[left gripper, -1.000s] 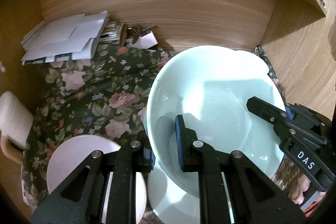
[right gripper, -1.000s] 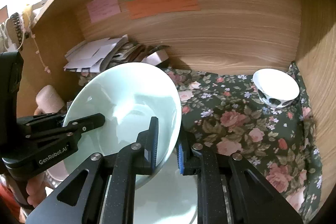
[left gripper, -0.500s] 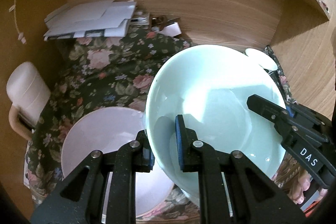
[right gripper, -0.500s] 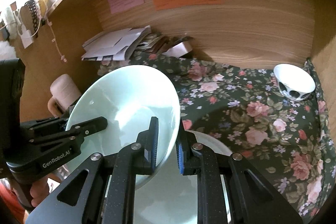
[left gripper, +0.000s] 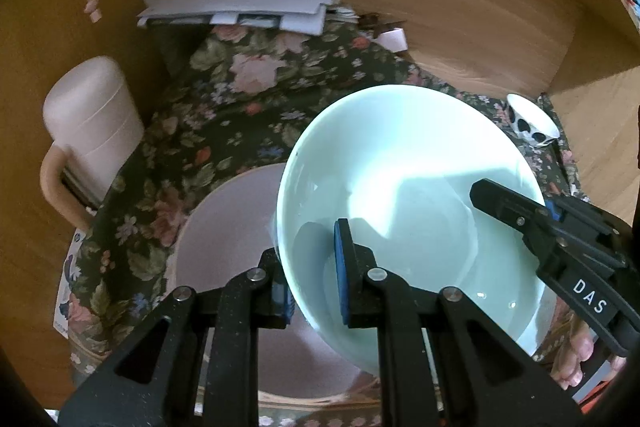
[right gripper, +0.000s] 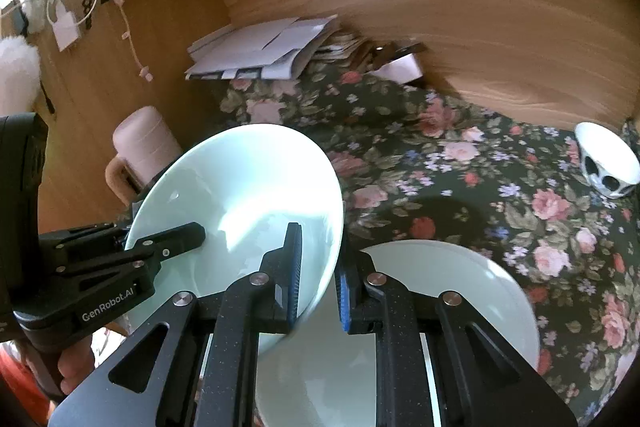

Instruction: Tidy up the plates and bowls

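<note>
Holding one pale mint ceramic bowl (left gripper: 404,187) tilted above a round white plate (left gripper: 224,227) on the floral-clothed worktop (right gripper: 460,167), left gripper (left gripper: 312,279) and right gripper (right gripper: 318,275) each clamped on its opposite rim.

Home; wooden alcove (right gripper: 500,59); floral cloth (right gripper: 460,179); paper pile (right gripper: 264,47)

"DAS" (right gripper (left gripper: 516,211)), "GenRobot.AI" (left gripper (right gripper: 168,247))

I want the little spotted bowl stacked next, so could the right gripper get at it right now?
Probably not yet. The right gripper is shut on the rim of the pale green bowl, as is the left gripper. The spotted bowl sits unobstructed on the floral cloth.
</note>
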